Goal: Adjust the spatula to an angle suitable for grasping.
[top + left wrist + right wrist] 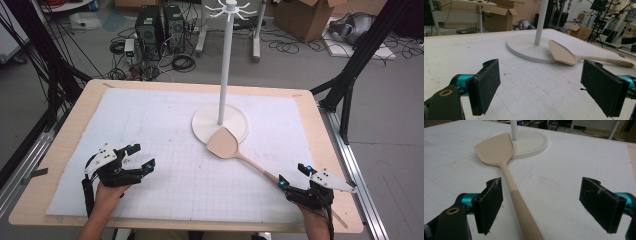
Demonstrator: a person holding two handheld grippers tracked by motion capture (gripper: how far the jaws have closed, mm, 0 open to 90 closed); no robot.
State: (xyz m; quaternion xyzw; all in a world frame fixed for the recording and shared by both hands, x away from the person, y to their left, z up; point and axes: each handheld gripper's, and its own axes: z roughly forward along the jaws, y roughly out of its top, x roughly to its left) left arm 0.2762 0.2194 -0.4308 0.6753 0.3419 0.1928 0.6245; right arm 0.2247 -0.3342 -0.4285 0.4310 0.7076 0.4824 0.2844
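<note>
Wooden spatula (227, 144) lies flat on the white gridded mat (165, 150) covering the bench (65, 145), blade resting against and partly over the edge of the round base (200, 120) of a white hook stand (223, 65), handle running toward the near right corner. Right gripper (294, 175) sits low at that corner, jaws wide apart, nothing clamped; in the right gripper view the spatula (499, 152) handle passes between the pads, close to the left pad (489, 202), no pad pressing on it. Left gripper (140, 155) rests at the near left of the mat, well apart from the spatula, jaws wide and empty; the left gripper view has the spatula (564, 53) ahead beyond the open pads (485, 85). Boxes, cables and computer towers on the floor behind the bench.
</note>
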